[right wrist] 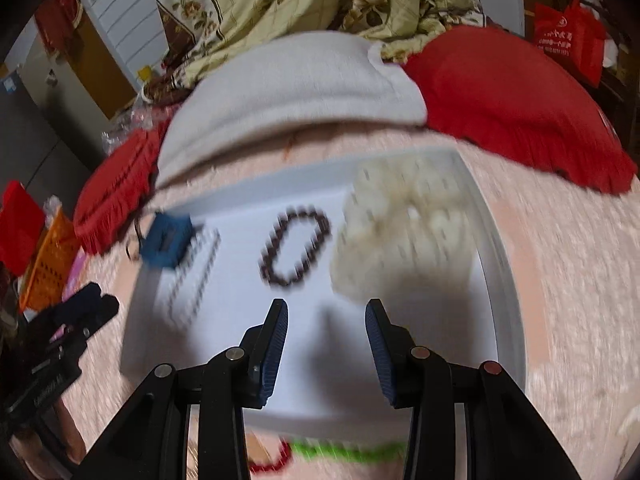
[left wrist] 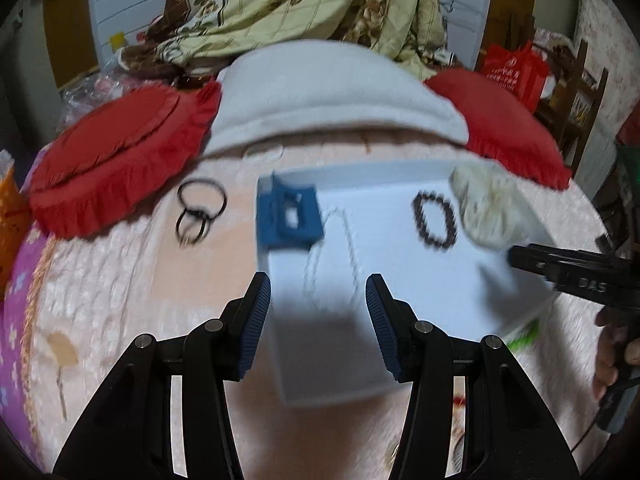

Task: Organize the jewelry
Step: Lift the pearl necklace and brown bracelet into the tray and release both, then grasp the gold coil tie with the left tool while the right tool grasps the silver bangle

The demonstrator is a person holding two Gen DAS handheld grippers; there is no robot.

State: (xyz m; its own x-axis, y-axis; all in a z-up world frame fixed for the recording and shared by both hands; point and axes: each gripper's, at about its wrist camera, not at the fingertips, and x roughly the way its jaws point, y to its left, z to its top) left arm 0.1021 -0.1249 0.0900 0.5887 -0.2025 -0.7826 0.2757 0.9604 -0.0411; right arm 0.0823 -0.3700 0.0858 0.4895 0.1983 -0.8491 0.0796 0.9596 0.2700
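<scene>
A shallow white tray (left wrist: 400, 276) is laid on the pink bedspread (left wrist: 120, 288), and most of the jewelry is already gathered inside it: a dark beaded bracelet (right wrist: 296, 246), a pale chain necklace (left wrist: 332, 256), a blue hair claw (left wrist: 290, 216) at the tray's far left corner, and a cream scrunchie (right wrist: 404, 236) at its far right. Outside the tray, black hair ties (left wrist: 200, 212) are seen to its left, while a green beaded strand (right wrist: 344, 451) and a red beaded piece (right wrist: 272, 462) lie just past its near edge.

The green strand is stretched crosswise, below and behind the right gripper (right wrist: 326, 350), which is judged the nearer one; a pull-back and downward tilt would probably be needed. The hair ties lie ahead and left of the left gripper (left wrist: 318, 326).

Both grippers are held spread wide and empty, angled down over the tray. Heavy blur is present.
</scene>
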